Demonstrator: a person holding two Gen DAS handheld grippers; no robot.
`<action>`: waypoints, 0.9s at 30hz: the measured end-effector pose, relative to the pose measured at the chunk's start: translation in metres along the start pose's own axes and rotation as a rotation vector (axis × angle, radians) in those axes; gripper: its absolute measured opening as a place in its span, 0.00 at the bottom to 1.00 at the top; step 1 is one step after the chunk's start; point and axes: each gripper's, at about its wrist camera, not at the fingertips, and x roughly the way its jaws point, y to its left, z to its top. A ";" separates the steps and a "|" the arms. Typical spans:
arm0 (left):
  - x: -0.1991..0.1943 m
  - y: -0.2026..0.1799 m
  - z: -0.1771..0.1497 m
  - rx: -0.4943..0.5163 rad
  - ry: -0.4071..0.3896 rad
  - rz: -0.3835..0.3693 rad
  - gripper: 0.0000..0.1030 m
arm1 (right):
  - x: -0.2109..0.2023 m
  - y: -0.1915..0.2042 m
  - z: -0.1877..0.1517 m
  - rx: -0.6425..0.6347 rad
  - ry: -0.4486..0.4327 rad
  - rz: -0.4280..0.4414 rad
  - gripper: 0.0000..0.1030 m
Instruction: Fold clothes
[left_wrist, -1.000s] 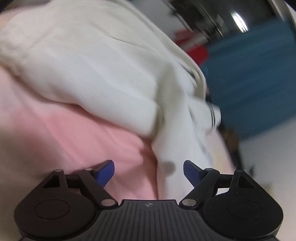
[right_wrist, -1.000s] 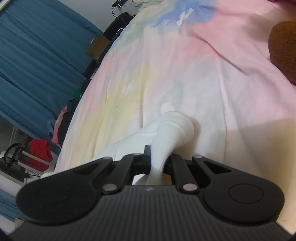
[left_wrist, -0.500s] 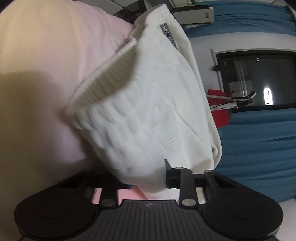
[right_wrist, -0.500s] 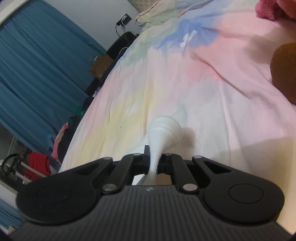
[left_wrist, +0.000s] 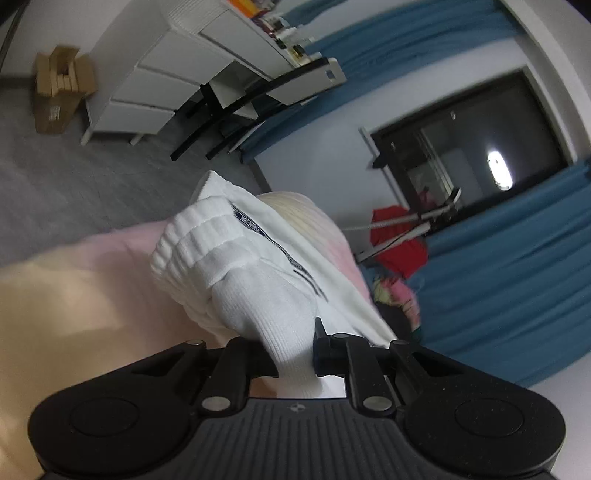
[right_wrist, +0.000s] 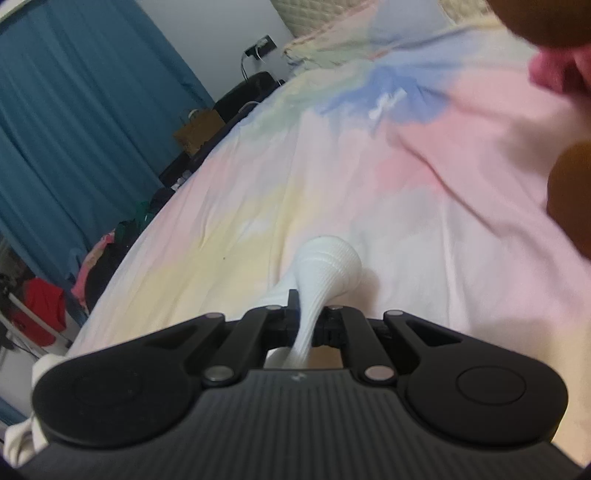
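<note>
Since the earlier frames the left gripper (left_wrist: 295, 349) has been rising off the bed, its jaws having just been closing — they are now pinching the white sock (left_wrist: 236, 273) between them. Ribbed cuff and a dark lettered stripe are showing ahead of the fingers, with the pastel bedsheet (left_wrist: 74, 295) lying beneath and to the left. Behind the sock, a white drawer unit (left_wrist: 155, 77), a cardboard box (left_wrist: 59, 92), blue curtains (left_wrist: 517, 288), a dark window (left_wrist: 469, 136) and a red garment (left_wrist: 399, 243) are standing in view.

On the other side, the right gripper (right_wrist: 308, 325) is clamping fully on a white sock end (right_wrist: 328, 266), which is bulging out beyond the fingers just above the sheet. Around it lie a brown paper bag (right_wrist: 199, 129) beside the bed and a brown object (right_wrist: 569, 195) at the right edge — blurred, so its nature cannot be told.
</note>
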 end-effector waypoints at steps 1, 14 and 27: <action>-0.005 -0.004 -0.001 0.026 0.005 0.013 0.14 | -0.006 0.001 0.003 0.003 -0.016 -0.001 0.05; -0.011 0.008 -0.010 0.187 0.091 0.149 0.14 | -0.057 0.009 0.011 -0.150 -0.132 -0.172 0.06; 0.028 -0.010 -0.045 0.500 0.181 0.339 0.64 | -0.039 -0.033 0.012 0.020 0.041 -0.330 0.73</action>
